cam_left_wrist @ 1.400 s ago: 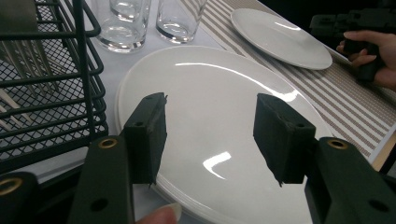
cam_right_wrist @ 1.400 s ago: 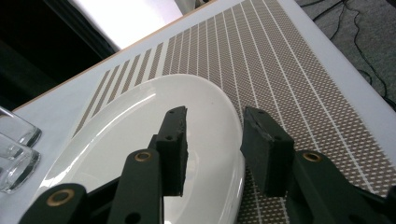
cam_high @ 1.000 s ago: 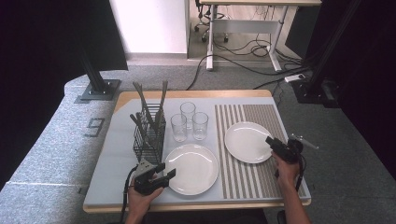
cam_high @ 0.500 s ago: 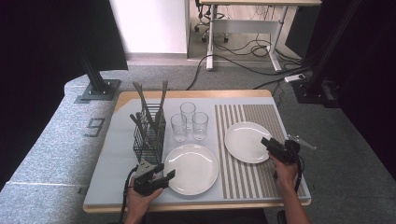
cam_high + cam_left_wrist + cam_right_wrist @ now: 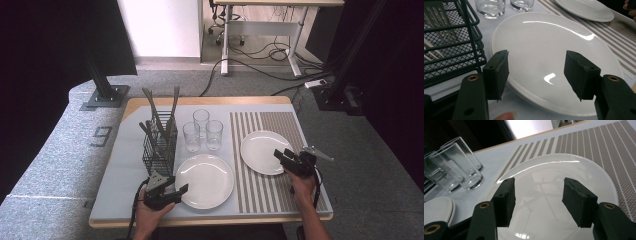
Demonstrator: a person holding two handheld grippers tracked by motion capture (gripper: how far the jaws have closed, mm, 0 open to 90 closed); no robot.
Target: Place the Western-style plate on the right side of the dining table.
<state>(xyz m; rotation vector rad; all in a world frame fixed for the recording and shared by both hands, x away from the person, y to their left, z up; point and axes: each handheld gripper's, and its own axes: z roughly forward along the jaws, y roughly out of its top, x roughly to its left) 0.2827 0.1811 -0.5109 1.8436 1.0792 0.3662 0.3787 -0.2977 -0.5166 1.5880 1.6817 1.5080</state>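
Observation:
A stack of white plates (image 5: 206, 180) lies at the front middle of the table. My left gripper (image 5: 179, 190) is open at the stack's left rim, its jaws wide apart low over the top plate (image 5: 554, 47). Another white plate (image 5: 261, 149) rests on the striped mat (image 5: 265, 200). Over this plate's right edge my right gripper (image 5: 280, 156) is open. In the right gripper view the open gripper (image 5: 537, 200) frames that plate (image 5: 549, 166), with nothing between the jaws.
A black wire basket (image 5: 159, 147) holding cutlery stands left of the stack, close to my left gripper, also seen as the basket (image 5: 449, 42). Three empty glasses (image 5: 202, 132) stand behind the stack, and these glasses (image 5: 461, 166) lie left of the mat's plate.
My right gripper has slid a little to the left, over the rim of the plate on the mat. The left gripper has hardly moved.

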